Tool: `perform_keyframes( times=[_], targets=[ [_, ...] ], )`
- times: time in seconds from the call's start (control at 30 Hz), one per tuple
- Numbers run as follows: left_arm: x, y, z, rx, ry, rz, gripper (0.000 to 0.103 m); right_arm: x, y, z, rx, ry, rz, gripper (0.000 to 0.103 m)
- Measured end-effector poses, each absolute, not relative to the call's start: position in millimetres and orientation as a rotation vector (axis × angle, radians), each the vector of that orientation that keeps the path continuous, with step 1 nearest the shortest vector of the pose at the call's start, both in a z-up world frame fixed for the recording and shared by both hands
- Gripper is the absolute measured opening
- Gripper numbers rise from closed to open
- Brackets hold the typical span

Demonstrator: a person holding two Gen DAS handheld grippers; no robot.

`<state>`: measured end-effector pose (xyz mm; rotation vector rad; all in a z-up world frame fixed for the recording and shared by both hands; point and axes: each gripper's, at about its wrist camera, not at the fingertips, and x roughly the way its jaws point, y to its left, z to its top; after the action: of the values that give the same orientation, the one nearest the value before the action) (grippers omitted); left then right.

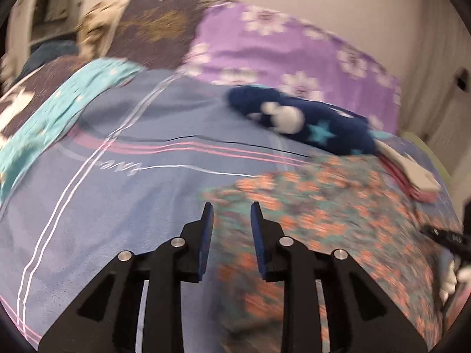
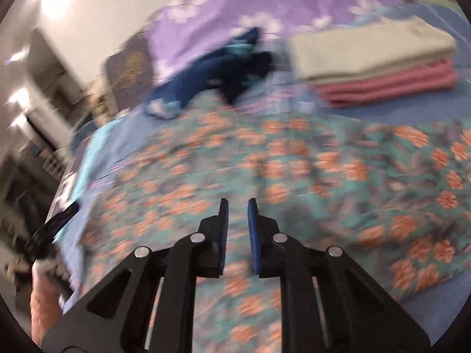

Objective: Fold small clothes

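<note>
A teal garment with orange flowers (image 1: 323,206) lies spread flat on the blue striped bedsheet (image 1: 132,135); it fills the middle of the right wrist view (image 2: 294,161). My left gripper (image 1: 231,209) is open and empty, hovering over the garment's left edge. My right gripper (image 2: 237,203) is open and empty above the garment's middle. A crumpled navy garment with stars (image 1: 309,123) lies beyond it, also in the right wrist view (image 2: 223,70). Both views are motion-blurred.
A folded stack, beige on pink (image 2: 376,64), sits at the far right of the bed, also in the left wrist view (image 1: 412,173). A purple floral pillow (image 1: 279,44) and a brown pillow (image 1: 159,29) lie against the wall. The bed's left edge drops off (image 2: 59,206).
</note>
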<state>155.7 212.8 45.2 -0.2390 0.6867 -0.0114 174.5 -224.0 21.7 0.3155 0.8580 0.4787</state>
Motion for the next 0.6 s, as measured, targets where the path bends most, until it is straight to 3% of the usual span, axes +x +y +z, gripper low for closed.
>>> perform_keyframes(
  times=[0.1,0.17,0.33,0.47,0.6],
  targets=[
    [153.3,182.0,29.5,-0.133,0.773,-0.051,0.037,175.4,-202.6,-4.6,0.213,0.973,0.452,0.023],
    [161.7,164.7,-6.9,-0.025,0.892,0.009,0.039,172.3,-203.4,-16.1,0.209,0.934,0.446,0.019],
    [157.5,171.1,-0.8,-0.072,0.880,0.033,0.040,152.8,-222.6,6.4,0.266,0.939,0.432,0.020],
    [146.5,157.0,17.2,-0.126,0.863,-0.038,0.040,120.9,-286.4,32.8,0.302,0.801,0.325,0.031],
    [144.7,108.9,38.7,-0.114,0.808,-0.155,0.041,98.7,-406.5,50.1,0.477,0.715,0.045,0.033]
  ],
)
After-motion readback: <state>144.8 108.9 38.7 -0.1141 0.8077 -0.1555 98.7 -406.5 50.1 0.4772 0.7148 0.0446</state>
